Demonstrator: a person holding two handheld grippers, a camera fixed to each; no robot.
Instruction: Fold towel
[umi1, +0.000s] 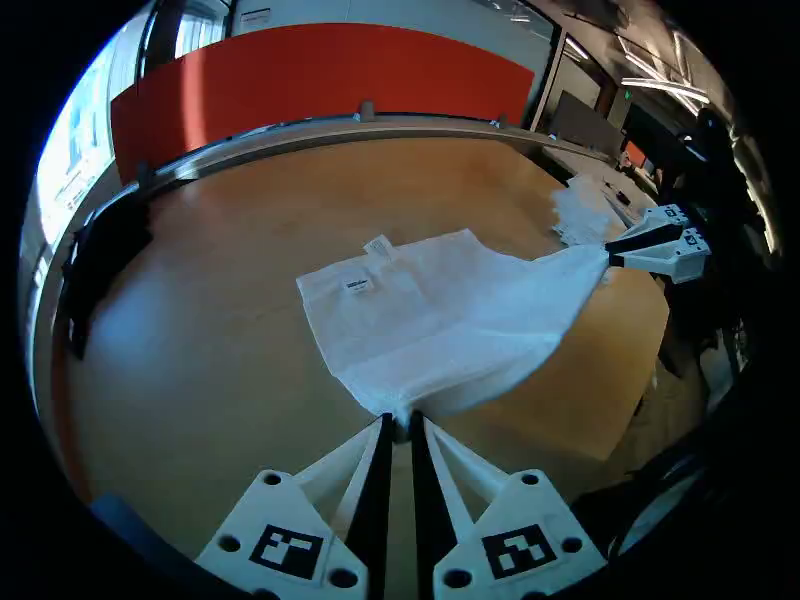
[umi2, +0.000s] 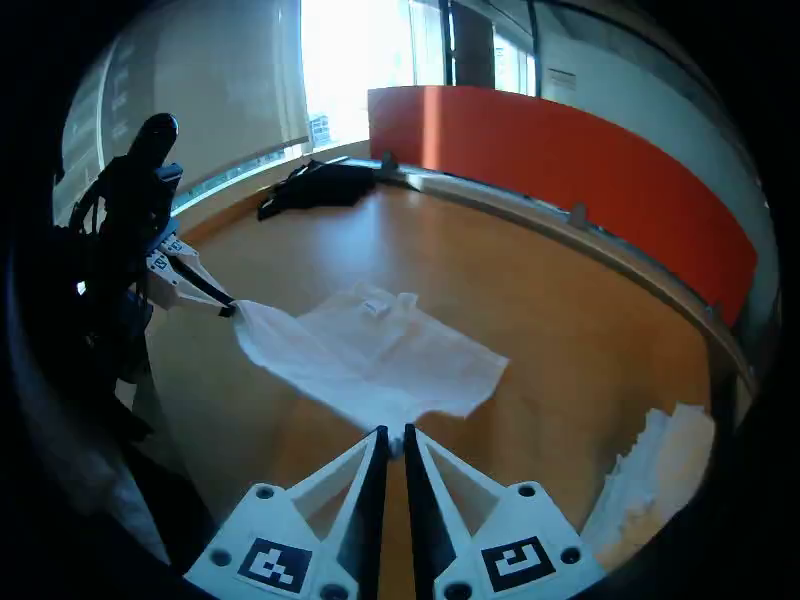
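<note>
With the jaws of the left gripper (umi1: 400, 432) and the right gripper (umi2: 393, 442) squeezed narrow on one near corner each of the thin white cloth towel (umi1: 440, 310), lift both together to keep the held edge straight. Carry that edge across to meet the far edge with the little tag (umi1: 380, 245), lying on the smooth brown wooden table (umi1: 230, 250). Looks longest from gripper to gripper, with the tag end toward the orange wall (umi1: 330, 80).

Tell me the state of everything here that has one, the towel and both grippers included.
Towel: unfolded, mostly lying on the table, two corners lifted.
Left gripper: shut on one towel corner.
Right gripper: shut on another towel corner.
Pile of white cloths: heaped near the table edge.
</note>
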